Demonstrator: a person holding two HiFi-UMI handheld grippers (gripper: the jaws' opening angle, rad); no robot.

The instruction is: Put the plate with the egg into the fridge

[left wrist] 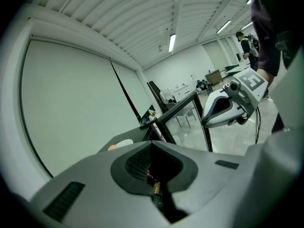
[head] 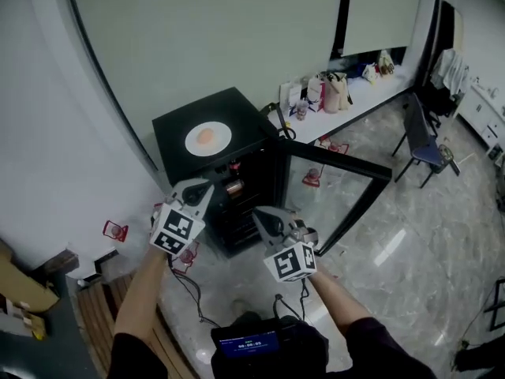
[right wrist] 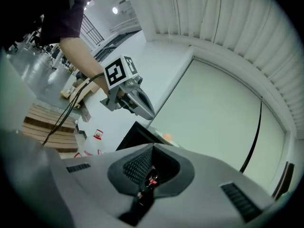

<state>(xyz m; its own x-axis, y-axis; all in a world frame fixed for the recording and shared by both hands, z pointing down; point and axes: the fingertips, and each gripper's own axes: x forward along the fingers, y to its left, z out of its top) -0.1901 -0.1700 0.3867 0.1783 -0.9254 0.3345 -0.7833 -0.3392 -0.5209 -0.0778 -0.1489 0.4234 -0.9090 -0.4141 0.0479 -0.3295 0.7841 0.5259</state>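
A white plate [head: 208,138] with an orange egg [head: 206,136] lies on top of the black mini fridge [head: 178,129]. The fridge's glass door [head: 339,189] stands swung open to the right, and bottles show on the shelves inside. My left gripper [head: 207,187] hovers in front of the fridge's open front, shut and empty. The right gripper [head: 259,212] hangs just right of it, also shut with nothing held. In the left gripper view the plate [left wrist: 123,143] peeks over the closed jaws. The egg [right wrist: 167,137] shows in the right gripper view too.
A long white counter [head: 371,101] with bags runs along the back right wall. A dark chair [head: 422,142] stands on the marble floor. Red-capped jugs [head: 115,230] sit left of the fridge. Cardboard boxes [head: 17,290] and wooden boards lie at lower left.
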